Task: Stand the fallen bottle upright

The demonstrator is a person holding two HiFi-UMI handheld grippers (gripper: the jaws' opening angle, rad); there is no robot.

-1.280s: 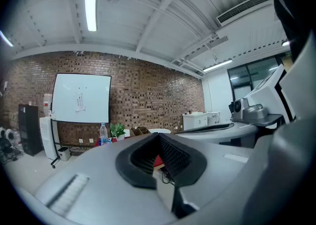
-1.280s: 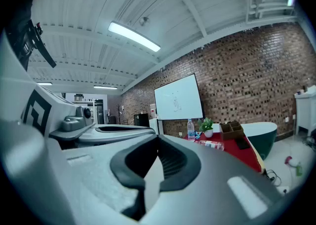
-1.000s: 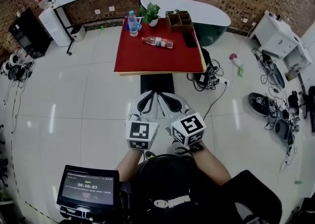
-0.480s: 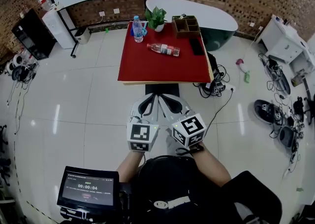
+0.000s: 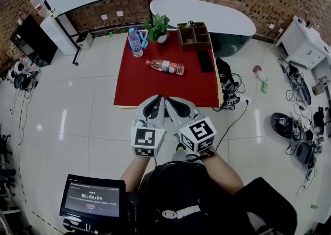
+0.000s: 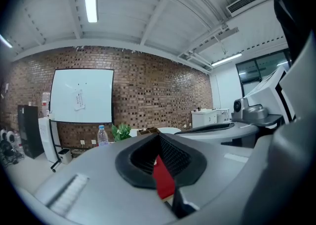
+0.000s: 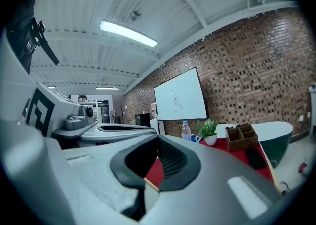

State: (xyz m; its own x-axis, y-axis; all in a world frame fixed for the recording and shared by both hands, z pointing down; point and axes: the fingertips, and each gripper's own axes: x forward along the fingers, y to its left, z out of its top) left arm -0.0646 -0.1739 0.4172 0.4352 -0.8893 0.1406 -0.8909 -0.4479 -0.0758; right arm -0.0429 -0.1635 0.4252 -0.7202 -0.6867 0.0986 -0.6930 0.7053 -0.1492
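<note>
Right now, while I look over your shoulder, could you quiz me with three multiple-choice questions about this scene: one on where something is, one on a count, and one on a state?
1. Where does the fallen bottle lie?
A. in a sink
B. on the red table, between the upright bottle and the black phone
C. on a shelf

2. How many bottles are on the table?
A. one
B. four
C. two

3. What state are the left gripper and the right gripper in?
A. both shut and empty
B. each clamped on a bottle
C. both wide open

Answers:
1 B: the head view shows it on its side, mid-table.
2 C: one lies down and one stands near the far left corner.
3 A: each gripper view shows its jaws together, with only the table beyond.
</note>
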